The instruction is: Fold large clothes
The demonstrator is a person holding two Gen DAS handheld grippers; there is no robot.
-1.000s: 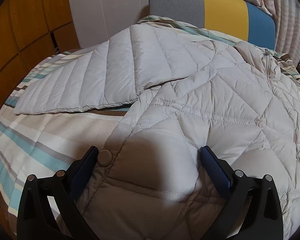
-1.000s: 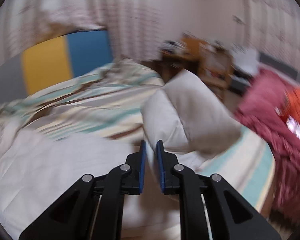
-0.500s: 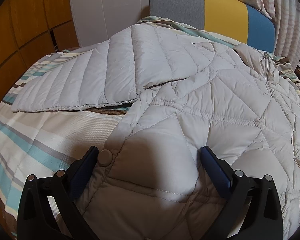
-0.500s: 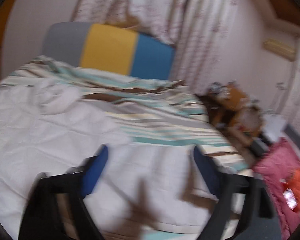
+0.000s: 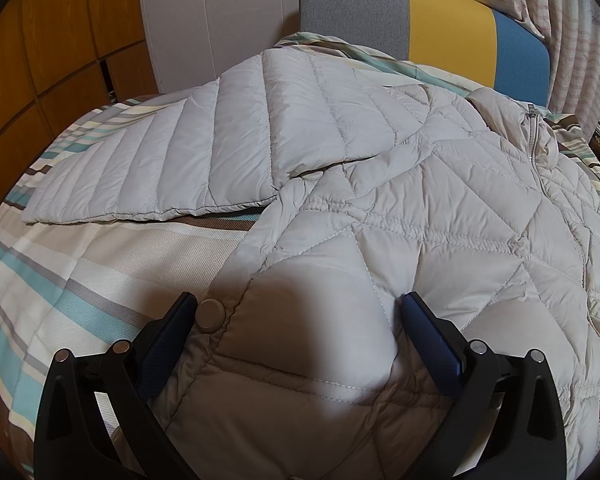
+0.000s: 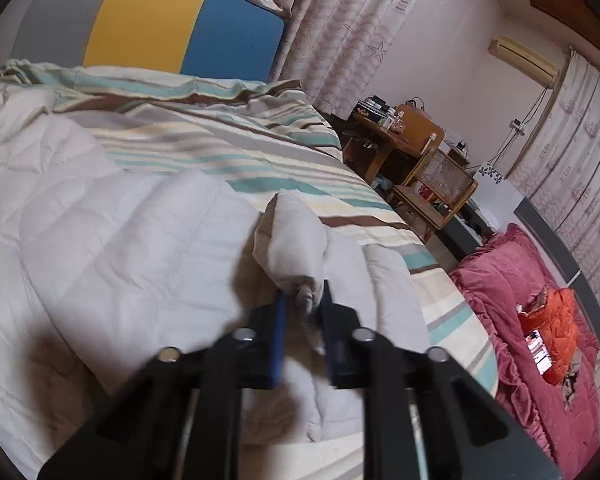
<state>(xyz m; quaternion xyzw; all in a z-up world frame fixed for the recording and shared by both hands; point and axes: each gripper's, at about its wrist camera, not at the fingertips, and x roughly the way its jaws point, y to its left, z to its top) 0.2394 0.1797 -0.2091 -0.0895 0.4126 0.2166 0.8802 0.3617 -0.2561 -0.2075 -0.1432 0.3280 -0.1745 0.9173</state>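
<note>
A pale grey quilted down jacket (image 5: 380,200) lies spread on the striped bed, zipper up, with one sleeve (image 5: 160,168) stretched out to the left. My left gripper (image 5: 298,300) stands open and low over the jacket's near corner, one finger beside a round snap button (image 5: 211,315) and nothing pinched. In the right wrist view the jacket's body (image 6: 120,240) fills the left side. My right gripper (image 6: 304,296) is shut on the bunched end of the other sleeve (image 6: 296,236), which bulges up just past the pads.
A grey, yellow and blue headboard (image 5: 420,12) stands at the far end of the striped bedcover (image 5: 60,280). Wooden cupboards (image 5: 40,60) line the left. Right of the bed are a wooden side table (image 6: 388,128), a wicker chair (image 6: 440,184) and pink bedding (image 6: 520,300).
The right gripper held the sleeve, opened wide half a second ago, and is now shut on the sleeve's end, lower and rolled. The left gripper has not moved.
</note>
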